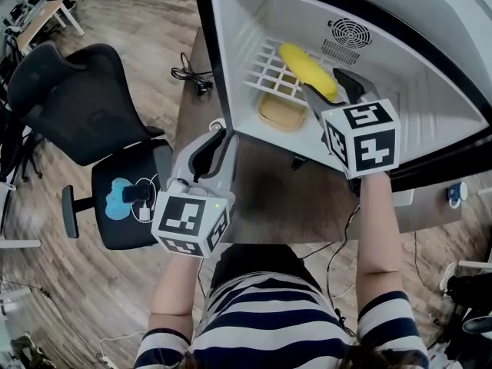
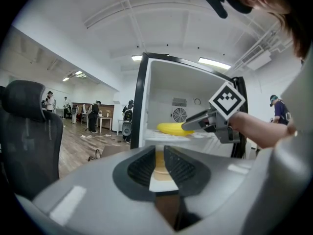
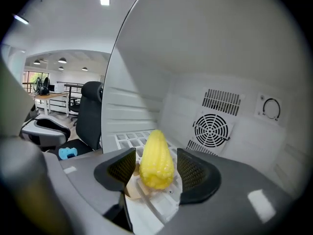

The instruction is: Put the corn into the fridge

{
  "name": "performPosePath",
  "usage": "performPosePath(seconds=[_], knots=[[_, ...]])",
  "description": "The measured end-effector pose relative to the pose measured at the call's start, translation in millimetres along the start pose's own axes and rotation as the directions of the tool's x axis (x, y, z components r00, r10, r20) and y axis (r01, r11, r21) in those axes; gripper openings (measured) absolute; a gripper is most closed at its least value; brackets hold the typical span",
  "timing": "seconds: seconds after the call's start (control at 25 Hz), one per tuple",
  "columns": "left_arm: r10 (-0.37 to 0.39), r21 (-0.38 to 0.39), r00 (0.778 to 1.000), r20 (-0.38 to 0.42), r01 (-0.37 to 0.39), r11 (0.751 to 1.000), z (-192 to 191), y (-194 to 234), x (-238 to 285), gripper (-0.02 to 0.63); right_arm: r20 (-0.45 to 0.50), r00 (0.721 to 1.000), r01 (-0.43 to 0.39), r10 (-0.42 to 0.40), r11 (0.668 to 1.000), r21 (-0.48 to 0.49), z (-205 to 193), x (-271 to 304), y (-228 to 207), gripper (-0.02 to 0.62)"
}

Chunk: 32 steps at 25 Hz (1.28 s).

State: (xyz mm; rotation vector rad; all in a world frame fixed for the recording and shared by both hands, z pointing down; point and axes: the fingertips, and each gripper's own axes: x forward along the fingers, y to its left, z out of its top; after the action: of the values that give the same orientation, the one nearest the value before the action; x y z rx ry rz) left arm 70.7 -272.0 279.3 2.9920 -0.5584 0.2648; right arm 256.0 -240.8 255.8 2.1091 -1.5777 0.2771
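The yellow corn (image 1: pixel 307 69) lies on the white wire rack (image 1: pixel 265 69) inside the open fridge (image 1: pixel 231 52). My right gripper (image 1: pixel 329 89) reaches into the fridge and stands open around the corn's near end. In the right gripper view the corn (image 3: pixel 156 158) sits between the pads with a gap on each side. My left gripper (image 1: pixel 209 146) hovers over the table in front of the fridge's left edge, its jaws close together with nothing in them. The left gripper view looks past that gripper (image 2: pixel 160 163) at the corn (image 2: pixel 171 129) and the right gripper (image 2: pixel 190 126).
A tan shallow container (image 1: pixel 282 112) sits below the rack on the fridge floor. A round fan grille (image 1: pixel 350 31) is on the back wall. The fridge stands on a brown table (image 1: pixel 284 198). A black office chair (image 1: pixel 84 98) stands to the left. A cable (image 1: pixel 188 74) lies at the table's far edge.
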Motion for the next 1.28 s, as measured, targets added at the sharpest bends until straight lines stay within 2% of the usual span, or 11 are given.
performPosePath(seconds=[0.28,0.64,0.92,1.28], knots=[[0.019,-0.012,1.000,0.021,-0.019,1.000,5,-4,-15,0.000,0.072,0.997,0.018,-0.022,0.999,0.050,-6,-41,9,0.242],[0.033,-0.023,0.999,0.037,-0.032,0.999,6,-13,-33,0.000,0.112,0.993,0.023,-0.036,0.992,0.122,-32,-83,17,0.215],[0.052,-0.030,0.998,0.042,-0.051,0.998,4,-16,-48,0.000,0.103,0.994,-0.005,-0.018,0.976,0.220,-72,-101,31,0.171],[0.054,-0.045,0.999,0.000,-0.054,0.998,-16,-20,-54,0.000,0.093,0.994,0.024,-0.052,0.960,0.280,-105,-116,34,0.109]])
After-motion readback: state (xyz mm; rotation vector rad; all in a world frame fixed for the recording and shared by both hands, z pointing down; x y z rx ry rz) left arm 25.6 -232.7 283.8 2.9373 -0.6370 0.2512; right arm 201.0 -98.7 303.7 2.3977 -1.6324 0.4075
